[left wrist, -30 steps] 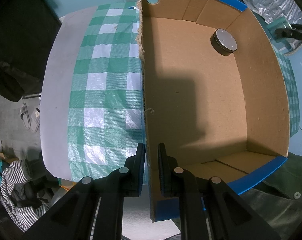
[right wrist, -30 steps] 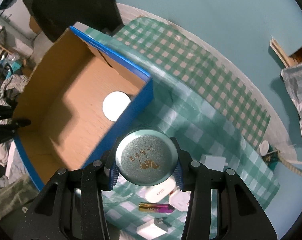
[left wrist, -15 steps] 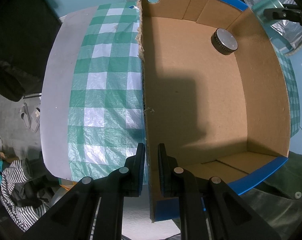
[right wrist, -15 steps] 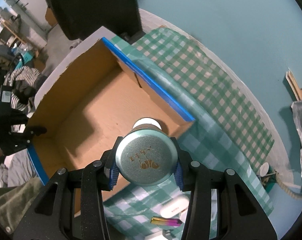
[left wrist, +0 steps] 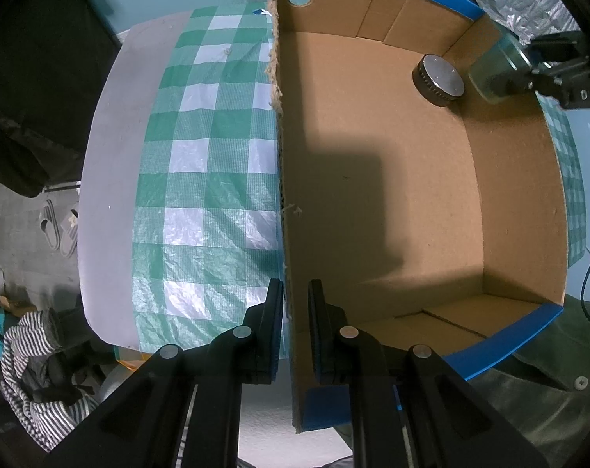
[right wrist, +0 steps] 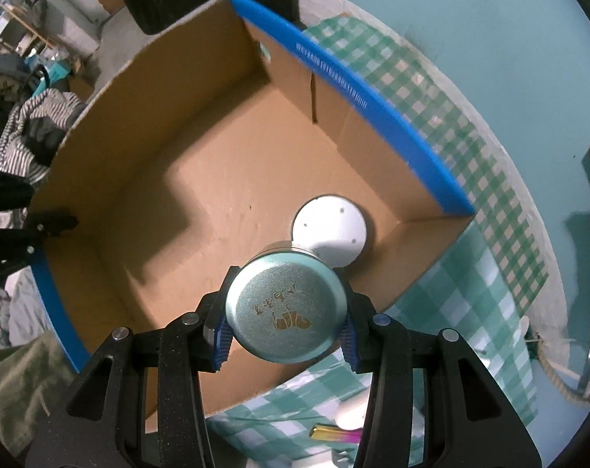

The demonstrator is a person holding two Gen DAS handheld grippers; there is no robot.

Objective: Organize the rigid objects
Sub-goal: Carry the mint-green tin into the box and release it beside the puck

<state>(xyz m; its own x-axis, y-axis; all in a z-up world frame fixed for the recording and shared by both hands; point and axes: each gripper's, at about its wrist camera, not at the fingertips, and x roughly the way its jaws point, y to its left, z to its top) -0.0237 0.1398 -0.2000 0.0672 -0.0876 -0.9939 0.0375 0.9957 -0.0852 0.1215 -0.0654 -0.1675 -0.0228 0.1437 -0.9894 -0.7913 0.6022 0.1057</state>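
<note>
— So where does the left gripper [left wrist: 295,304] stand?

— Its two fingers straddle the near end of the cardboard box's [left wrist: 521,202] torn brown side wall, one pad outside over the cloth, one inside, closed together on that wall and pointing straight down.

— And the right gripper [right wrist: 285,314]?

— Its blue ribbed pads are clamped on a round teal tin [right wrist: 286,307], gripped by its sides, with the lid facing the camera; a gold emblem and small characters are stamped on the lid. From the left wrist view the same tin [left wrist: 490,74] shows at the box's far right corner, level with the rim, with the right gripper [left wrist: 529,72] behind it.

— Is the tin inside the box?

— It hangs over the box's interior near the corner, above the floor, not resting on it. Whether it touches the wall cannot be told.

— What else is in the box?

— A flat round disc [right wrist: 330,230] with a pale top and a dark ribbed edge lies on the floor in that corner, just beyond the tin. In the left wrist view the disc [left wrist: 439,80] sits just beside the tin.

— And around the box?

— A green-and-white checked tablecloth [left wrist: 201,195] lies under it. Near the bottom of the right wrist view, a small iridescent bar [right wrist: 336,434] lies on the cloth outside the box, partly hidden by the gripper.
</note>
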